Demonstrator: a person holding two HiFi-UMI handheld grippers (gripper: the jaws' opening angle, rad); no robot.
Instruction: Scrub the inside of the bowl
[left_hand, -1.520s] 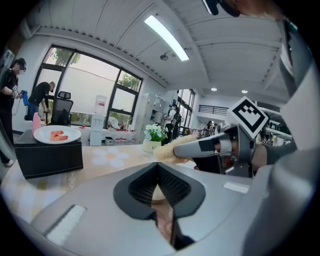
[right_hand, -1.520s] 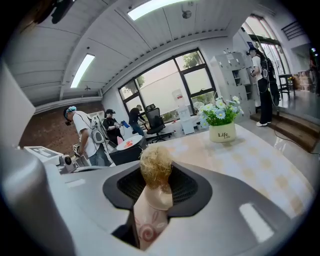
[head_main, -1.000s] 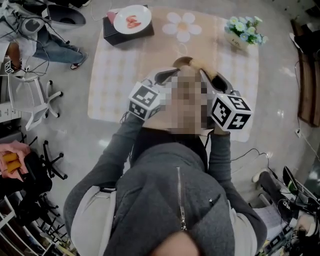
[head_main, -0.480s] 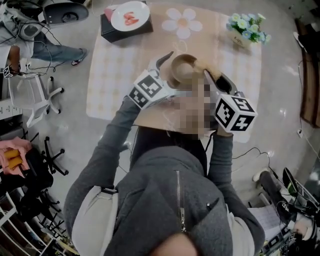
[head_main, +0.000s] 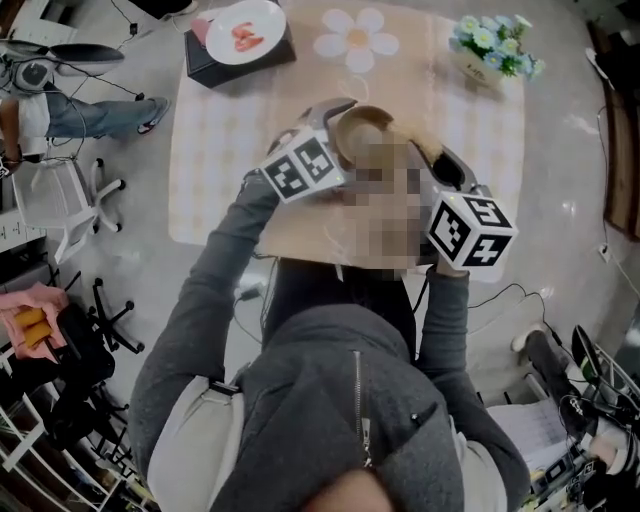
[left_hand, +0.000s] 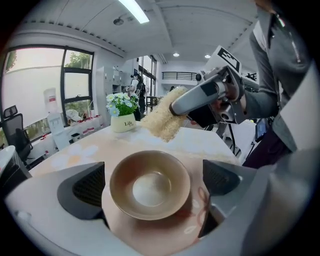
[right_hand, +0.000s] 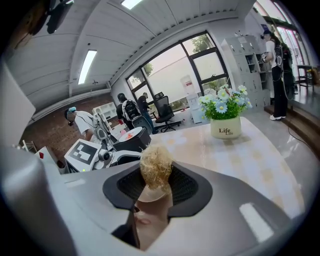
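In left gripper view, bowl (left_hand: 150, 185) between just-opened left claw (left_hand: 152, 182), right claw (left_hand: 176, 107) clamping scrubber (left_hand: 162, 121)

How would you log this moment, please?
left gripper: just opened, bowl between jaws | right gripper: shut on scrubber | scrubbing not begun

The right gripper (right_hand: 157, 184) has its dark pads clamped on a tuft of yellow fibrous scrubber (right_hand: 156, 167), and the tan rim of the bowl (right_hand: 150, 195) shows just beneath the tuft. Near on the left is the left gripper (right_hand: 120, 156) with its marker cube. Behind it a white plate (right_hand: 130, 134) sits on a black box (right_hand: 136, 142), and at right a white pot of flowers (right_hand: 225, 125) stands on the pale checked tablecloth (right_hand: 250, 160).
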